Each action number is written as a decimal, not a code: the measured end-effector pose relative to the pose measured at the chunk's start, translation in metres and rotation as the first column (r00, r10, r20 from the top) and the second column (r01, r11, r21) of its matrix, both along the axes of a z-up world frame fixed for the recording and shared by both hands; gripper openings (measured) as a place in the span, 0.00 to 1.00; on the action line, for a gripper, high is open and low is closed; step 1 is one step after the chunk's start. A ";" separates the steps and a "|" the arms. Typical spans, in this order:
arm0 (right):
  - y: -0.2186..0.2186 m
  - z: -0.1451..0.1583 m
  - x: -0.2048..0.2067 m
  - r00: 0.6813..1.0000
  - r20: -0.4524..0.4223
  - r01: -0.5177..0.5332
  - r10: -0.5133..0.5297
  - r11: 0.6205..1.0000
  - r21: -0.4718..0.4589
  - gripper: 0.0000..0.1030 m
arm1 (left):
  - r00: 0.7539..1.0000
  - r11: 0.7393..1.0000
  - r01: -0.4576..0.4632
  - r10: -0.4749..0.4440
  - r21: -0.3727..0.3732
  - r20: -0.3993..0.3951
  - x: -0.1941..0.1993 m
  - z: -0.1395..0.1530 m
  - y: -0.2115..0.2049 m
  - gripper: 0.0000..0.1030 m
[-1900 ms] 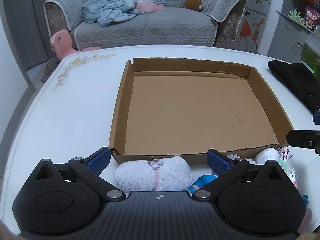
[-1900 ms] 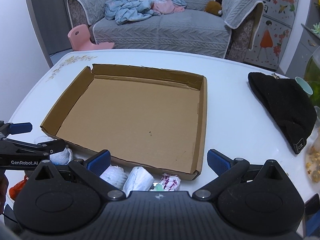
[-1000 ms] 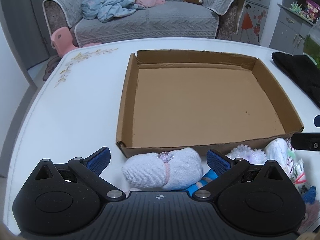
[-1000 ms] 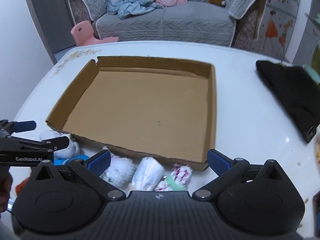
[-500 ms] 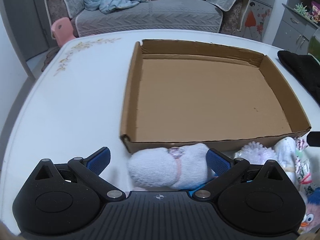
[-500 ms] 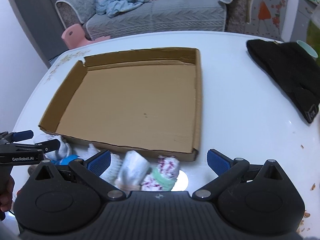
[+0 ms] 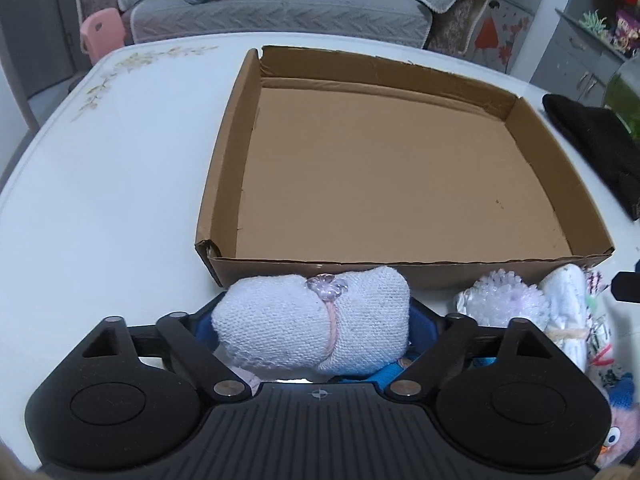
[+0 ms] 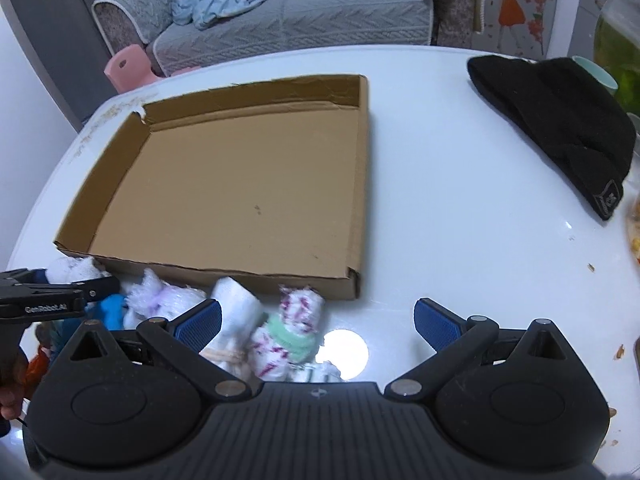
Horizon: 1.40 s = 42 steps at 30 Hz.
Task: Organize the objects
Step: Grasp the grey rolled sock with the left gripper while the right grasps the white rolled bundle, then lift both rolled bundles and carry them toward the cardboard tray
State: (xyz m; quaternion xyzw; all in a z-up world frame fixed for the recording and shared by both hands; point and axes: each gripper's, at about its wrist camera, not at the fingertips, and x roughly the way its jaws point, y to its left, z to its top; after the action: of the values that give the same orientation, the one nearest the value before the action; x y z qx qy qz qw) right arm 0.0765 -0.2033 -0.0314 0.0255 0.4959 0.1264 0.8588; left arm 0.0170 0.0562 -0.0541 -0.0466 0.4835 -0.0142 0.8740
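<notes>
A white knitted sock roll (image 7: 312, 328) with a pink band lies on the white table against the near wall of the empty cardboard box (image 7: 224, 184). My left gripper (image 7: 314, 324) straddles it; its jaws are closing and the blue pads touch both ends of the roll. Beside it lie a fluffy lilac-white roll (image 7: 500, 300) and a plain white roll (image 7: 568, 304). My right gripper (image 8: 318, 322) stands open over a patterned roll with a green band (image 8: 288, 332), which lies near its left pad. In that view the left gripper (image 8: 60, 300) shows at the far left, and the box (image 8: 362, 200) lies ahead.
A black beanie (image 8: 560, 120) lies on the table to the right of the box. Blue and orange soft items (image 8: 108, 308) are piled under the rolls at the table's near edge. Crumbs dot the right edge. A grey sofa (image 8: 300, 12) stands beyond the table.
The left jaws have closed in from wide open onto the white sock roll. Both grippers have sunk closer to the rolls; the right one has rolled a little.
</notes>
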 end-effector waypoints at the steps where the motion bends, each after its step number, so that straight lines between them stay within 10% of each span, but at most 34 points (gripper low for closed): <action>1: 0.003 0.001 -0.001 1.000 0.005 -0.007 0.007 1.000 0.001 0.99 | 1.000 1.000 0.003 -0.003 -0.006 0.003 -0.001 0.000 0.001 0.84; 10: 0.033 -0.007 0.000 0.995 0.002 -0.096 0.096 0.991 0.089 0.81 | 0.999 0.997 -0.029 0.030 -0.076 0.012 -0.007 0.006 0.022 0.78; 27: 0.037 -0.022 0.002 0.994 -0.023 -0.104 0.107 0.989 0.107 0.92 | 0.999 0.997 -0.030 0.031 -0.077 0.013 -0.005 0.002 0.022 0.80; 38: 0.087 -0.022 -0.017 0.958 -0.023 -0.284 0.284 0.940 -0.190 0.79 | 0.999 0.999 -0.030 0.030 -0.046 0.013 0.000 -0.003 0.017 0.82; 42: 0.084 -0.026 -0.022 0.960 -0.030 -0.281 0.280 0.948 -0.149 0.73 | 0.999 0.999 -0.027 0.028 -0.041 0.016 -0.002 -0.002 0.017 0.81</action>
State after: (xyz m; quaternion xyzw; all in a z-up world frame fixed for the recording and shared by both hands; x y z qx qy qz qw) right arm 0.0540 -0.1197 -0.0574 -0.1099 0.5065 0.2089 0.8293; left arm 0.0146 0.0737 -0.0561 -0.0708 0.4751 -0.0126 0.8770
